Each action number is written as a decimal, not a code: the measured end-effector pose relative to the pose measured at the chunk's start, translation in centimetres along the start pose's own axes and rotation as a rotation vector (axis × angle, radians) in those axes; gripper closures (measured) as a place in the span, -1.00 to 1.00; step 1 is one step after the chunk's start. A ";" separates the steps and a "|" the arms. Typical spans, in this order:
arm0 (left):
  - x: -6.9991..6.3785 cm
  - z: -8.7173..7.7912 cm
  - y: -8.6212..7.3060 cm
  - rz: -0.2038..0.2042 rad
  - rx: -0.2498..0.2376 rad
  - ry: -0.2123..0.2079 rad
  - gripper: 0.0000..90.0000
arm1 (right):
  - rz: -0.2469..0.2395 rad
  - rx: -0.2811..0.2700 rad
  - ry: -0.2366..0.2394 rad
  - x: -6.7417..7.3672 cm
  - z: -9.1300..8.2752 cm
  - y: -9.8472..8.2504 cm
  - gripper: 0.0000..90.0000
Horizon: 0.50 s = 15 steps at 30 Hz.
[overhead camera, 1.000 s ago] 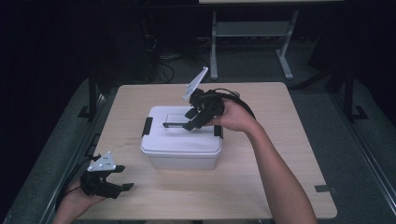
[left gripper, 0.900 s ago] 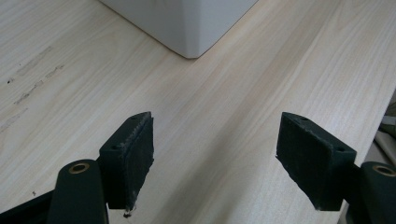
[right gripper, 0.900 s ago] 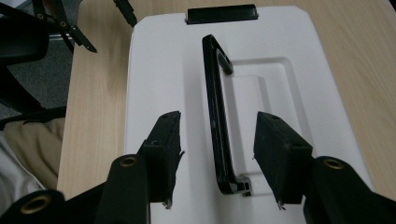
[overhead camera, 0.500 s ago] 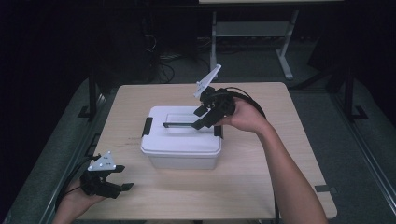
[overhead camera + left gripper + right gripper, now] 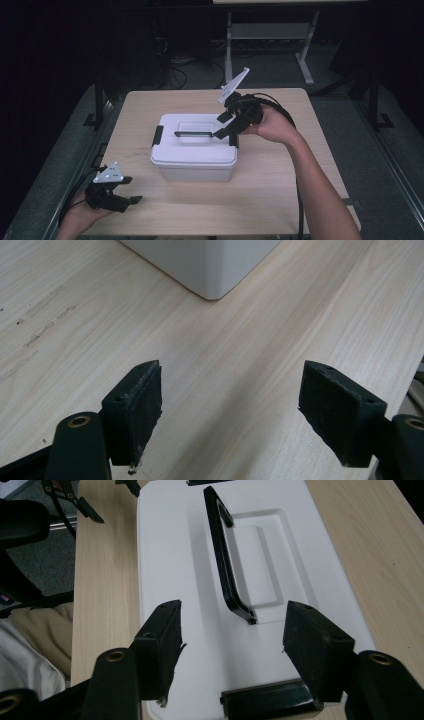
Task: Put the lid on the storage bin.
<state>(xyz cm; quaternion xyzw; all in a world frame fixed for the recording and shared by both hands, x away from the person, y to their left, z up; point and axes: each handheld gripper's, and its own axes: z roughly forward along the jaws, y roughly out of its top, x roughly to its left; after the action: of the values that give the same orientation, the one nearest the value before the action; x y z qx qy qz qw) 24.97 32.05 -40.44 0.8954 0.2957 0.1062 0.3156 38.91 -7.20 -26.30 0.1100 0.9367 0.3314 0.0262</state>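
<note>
White lidded storage box [image 5: 195,146] sits mid-desk [image 5: 280,200], long side facing the person; black carry handle [image 5: 223,555] lies across a recessed panel in the lid, black latches at both short ends, the near one [image 5: 267,700] just under the right gripper's tips. Right gripper [image 5: 223,126] hovers over the box's right end; its jaws have just been opening and now stand apart with nothing between them, fingers [image 5: 162,640] clear of the lid. Left gripper [image 5: 131,199] rests low at the desk's near left corner, well apart from the box, jaws wide and empty over bare wood. Judgement: rigid moulded plastic, smooth and likely slippery on the flat lid and walls, probably light unless filled; contents cannot be seen. Best holds look like the slim stiff handle, or the end latches to unclip the lid.
</note>
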 end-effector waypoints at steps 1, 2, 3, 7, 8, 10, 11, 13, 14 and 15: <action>0.0 0.0 0.0 0.001 -0.001 0.002 -0.44 | 0.003 0.003 -0.002 0.0 -0.1 -0.1 -0.18; 0.0 -0.1 0.1 0.003 -0.001 0.005 -0.44 | 0.002 0.003 -0.005 0.0 -0.1 -0.1 -0.20; 0.0 -0.1 0.1 0.002 -0.003 0.009 -0.45 | 0.004 0.000 -0.006 0.0 -0.3 -0.3 -0.21; 0.0 0.0 0.1 0.006 0.001 0.008 -0.47 | 0.023 -0.007 -0.011 -0.1 -0.8 -0.8 -0.25; 0.0 0.1 0.1 0.010 0.006 0.008 -0.47 | 0.022 -0.008 -0.012 -0.2 -0.8 -1.0 -0.27; 0.0 0.1 0.1 0.009 0.007 0.004 -0.47 | 0.029 -0.007 -0.018 -0.2 -1.1 -1.4 -0.28; 0.0 0.1 0.2 0.010 0.008 0.004 -0.47 | 0.032 -0.007 -0.020 -0.2 -1.2 -1.5 -0.29; 0.0 0.1 0.2 0.011 0.008 0.004 -0.47 | 0.043 -0.007 -0.024 -0.2 -1.5 -1.9 -0.29; -0.1 0.1 0.2 0.011 0.007 0.004 -0.47 | 0.047 -0.006 -0.026 -0.2 -1.6 -2.1 -0.29; -0.1 0.1 0.2 0.010 0.005 0.005 -0.47 | 0.046 -0.007 -0.026 -0.2 -1.7 -2.3 -0.29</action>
<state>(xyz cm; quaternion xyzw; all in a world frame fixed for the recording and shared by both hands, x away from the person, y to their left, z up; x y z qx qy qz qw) 25.02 31.82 -40.42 0.8973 0.2924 0.1094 0.3121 38.48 -10.08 -26.39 0.1358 0.9323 0.3338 0.0309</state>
